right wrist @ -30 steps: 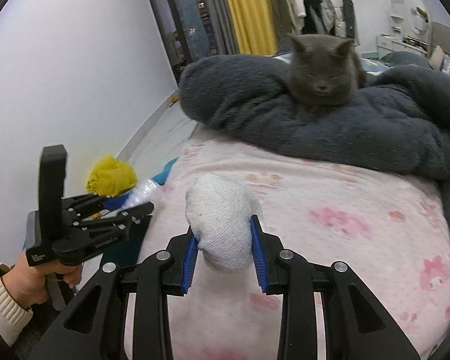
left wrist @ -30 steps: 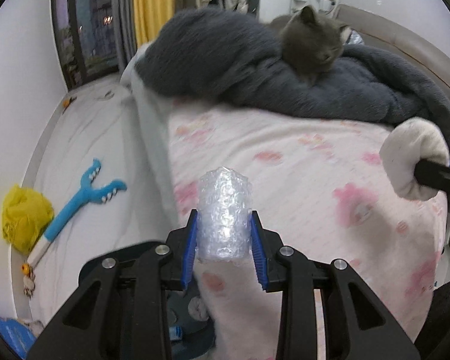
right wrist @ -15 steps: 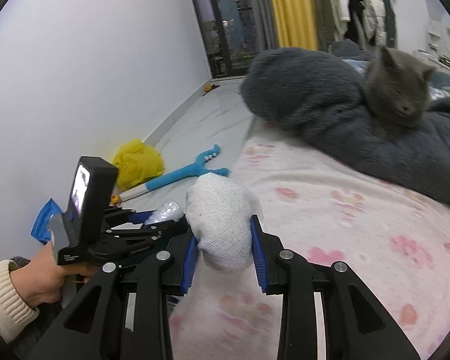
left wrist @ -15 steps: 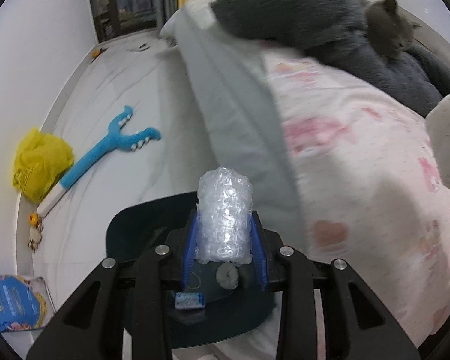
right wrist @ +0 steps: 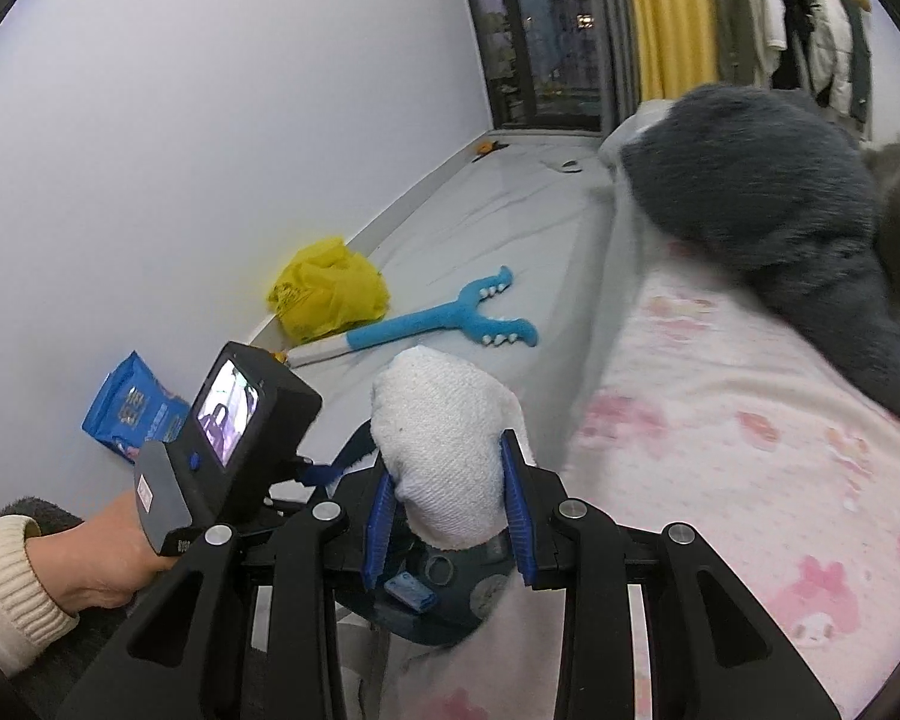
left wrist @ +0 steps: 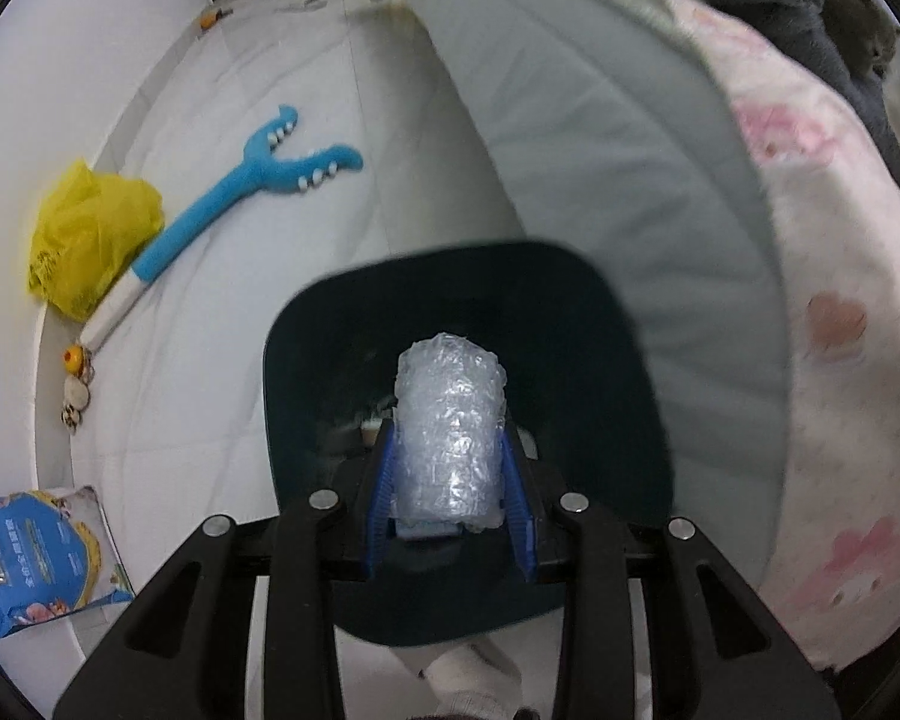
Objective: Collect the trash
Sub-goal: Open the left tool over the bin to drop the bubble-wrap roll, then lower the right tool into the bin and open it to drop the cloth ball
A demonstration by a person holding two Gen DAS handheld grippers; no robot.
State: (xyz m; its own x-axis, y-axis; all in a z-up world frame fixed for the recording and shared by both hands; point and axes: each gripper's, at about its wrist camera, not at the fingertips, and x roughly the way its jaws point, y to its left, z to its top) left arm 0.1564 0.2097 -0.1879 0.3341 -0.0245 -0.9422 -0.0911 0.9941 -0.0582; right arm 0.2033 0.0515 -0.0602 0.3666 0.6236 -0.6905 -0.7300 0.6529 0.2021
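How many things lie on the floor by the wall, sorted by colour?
Yellow: 1, the bag
Blue: 2, the toy and the packet
Total: 3

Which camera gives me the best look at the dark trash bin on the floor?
The left wrist view. It looks almost straight down into the dark bin, showing most of its rim and its inside beyond the bubble wrap in the left gripper. The right wrist view shows only a part, behind the white sock and fingers.
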